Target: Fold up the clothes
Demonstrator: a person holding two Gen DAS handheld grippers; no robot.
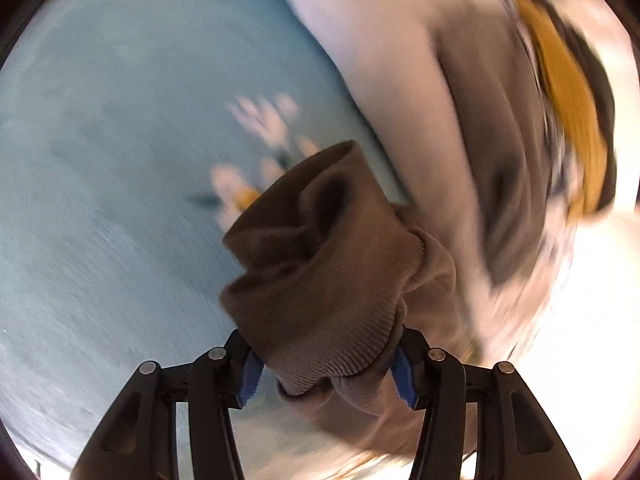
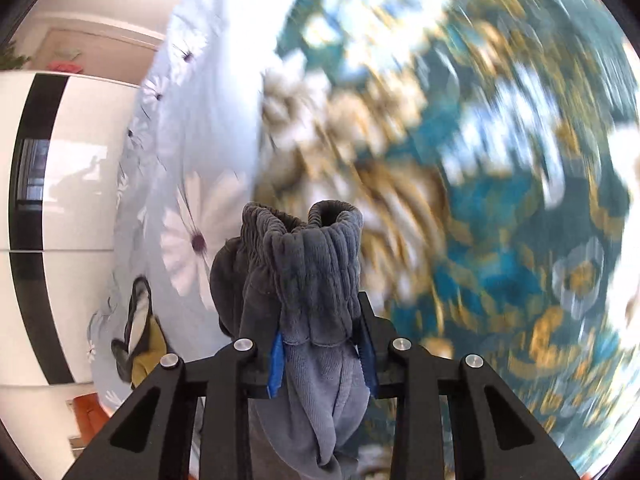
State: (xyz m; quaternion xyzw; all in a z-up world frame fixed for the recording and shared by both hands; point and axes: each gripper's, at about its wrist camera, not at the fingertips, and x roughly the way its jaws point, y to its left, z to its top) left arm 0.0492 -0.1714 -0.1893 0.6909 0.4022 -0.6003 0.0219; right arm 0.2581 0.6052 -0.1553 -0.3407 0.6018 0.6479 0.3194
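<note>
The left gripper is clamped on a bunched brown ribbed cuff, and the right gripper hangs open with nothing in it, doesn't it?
Not quite. The left gripper does clamp the bunched brown ribbed cuff, but the right gripper is not empty: the right wrist view shows its jaws shut on a gathered grey elastic waistband.

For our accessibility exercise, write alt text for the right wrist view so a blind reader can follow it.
The right gripper is clamped on a bunched grey ribbed garment, its gathered elastic edge sticking up between the blue-padded fingers. Behind it lie a pale blue daisy-print sheet and a motion-blurred teal and gold floral fabric.
</note>
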